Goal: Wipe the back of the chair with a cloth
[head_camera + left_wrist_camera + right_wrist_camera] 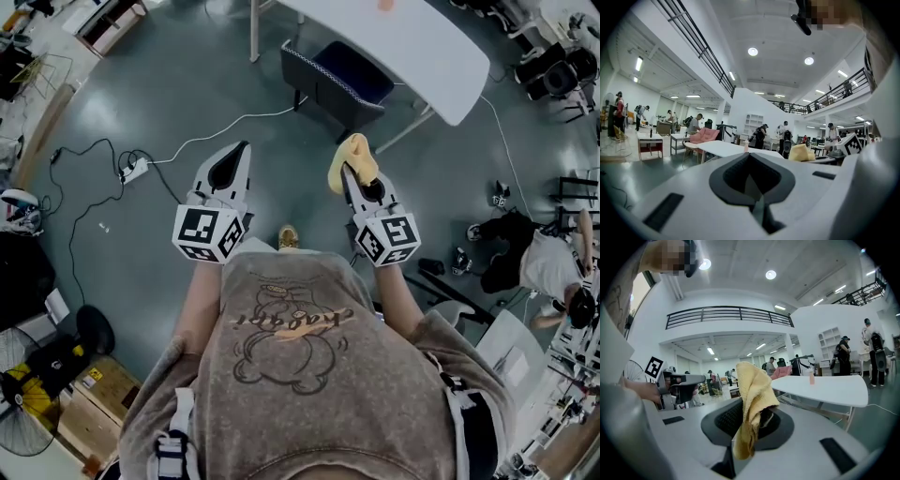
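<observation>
Right tongs (pixel 349 178): clamped on yellow cloth (pixel 354 157). Left tongs (pixel 242 155): closed, empty. Chair (pixel 330 82): at 12 o'clock from the right tongs and well apart, nearer them than the left; its back runs roughly 10-to-4.

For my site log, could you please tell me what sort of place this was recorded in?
Probably a large open workshop or lab hall: a railed mezzanine overlooks the floor, white tables stand about, and a power strip trails cables across it.

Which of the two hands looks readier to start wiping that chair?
Right. The right gripper is shut on the cloth, and the chair stands just ahead of it. The left gripper is shut and empty.
</observation>
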`<state>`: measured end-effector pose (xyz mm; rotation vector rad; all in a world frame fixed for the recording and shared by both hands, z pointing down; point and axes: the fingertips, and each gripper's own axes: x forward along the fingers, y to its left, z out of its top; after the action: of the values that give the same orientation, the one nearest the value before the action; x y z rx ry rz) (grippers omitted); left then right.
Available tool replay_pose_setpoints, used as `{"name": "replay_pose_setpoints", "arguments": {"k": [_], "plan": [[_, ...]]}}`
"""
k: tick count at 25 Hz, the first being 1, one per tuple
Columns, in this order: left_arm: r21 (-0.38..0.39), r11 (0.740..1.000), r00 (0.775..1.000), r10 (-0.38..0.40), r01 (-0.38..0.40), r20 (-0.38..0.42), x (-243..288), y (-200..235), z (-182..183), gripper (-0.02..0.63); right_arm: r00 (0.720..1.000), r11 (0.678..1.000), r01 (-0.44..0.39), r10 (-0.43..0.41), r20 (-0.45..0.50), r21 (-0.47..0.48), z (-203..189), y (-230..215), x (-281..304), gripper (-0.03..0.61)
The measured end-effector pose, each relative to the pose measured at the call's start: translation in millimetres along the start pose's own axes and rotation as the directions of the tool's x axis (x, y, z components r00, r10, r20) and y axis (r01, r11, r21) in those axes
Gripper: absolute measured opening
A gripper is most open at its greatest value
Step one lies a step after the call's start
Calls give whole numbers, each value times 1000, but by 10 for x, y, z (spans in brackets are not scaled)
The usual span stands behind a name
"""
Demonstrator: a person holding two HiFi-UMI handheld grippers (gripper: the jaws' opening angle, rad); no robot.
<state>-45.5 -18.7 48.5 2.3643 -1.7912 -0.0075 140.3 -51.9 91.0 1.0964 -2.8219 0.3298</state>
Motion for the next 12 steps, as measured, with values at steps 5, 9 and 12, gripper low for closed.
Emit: {"name": "replay_pose_setpoints", "arguments": {"k": [5,9,12], "plan": [[5,1000,999,-30,30,-13,157,262,55,5,1000,1000,24,-24,-7,16,30,-1,299,69],[0,997,997,-78,78,-20,349,424,101,5,998,998,65,-65,5,22,99,-39,461,69],[1,994,994,-106,106,-27,499,570,112,5,996,995,92,-92,13,34,115,-38,578,69]]}}
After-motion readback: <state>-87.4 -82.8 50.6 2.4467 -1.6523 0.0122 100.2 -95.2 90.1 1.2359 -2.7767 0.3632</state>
